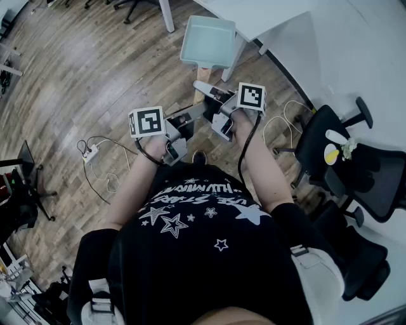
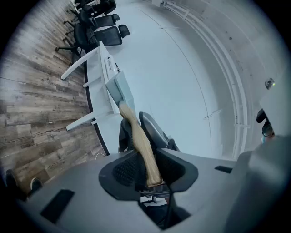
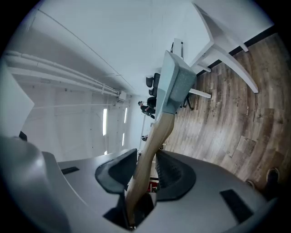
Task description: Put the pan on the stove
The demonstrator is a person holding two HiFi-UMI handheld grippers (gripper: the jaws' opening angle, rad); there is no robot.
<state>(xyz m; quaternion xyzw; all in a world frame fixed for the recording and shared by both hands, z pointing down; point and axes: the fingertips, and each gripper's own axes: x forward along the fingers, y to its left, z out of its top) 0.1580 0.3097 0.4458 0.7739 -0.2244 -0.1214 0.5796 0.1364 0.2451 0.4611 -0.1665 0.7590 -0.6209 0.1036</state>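
Pan [image 1: 208,41] is in the air over the wood floor, beside a white desk [image 1: 266,16], not yet set down. No stove in any view, probably out of frame. Carry and placement remain.

Left gripper [image 2: 148,170] and right gripper [image 3: 145,175]: fingers partly closed, clamping the wooden handle [image 3: 152,136]. Only the head view shows both grips together; the gripper views show pad contact.

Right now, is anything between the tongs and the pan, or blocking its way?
No: the left tongs and right tongs clamp the wooden handle of the pan. No stove shows, so that path is unknown.
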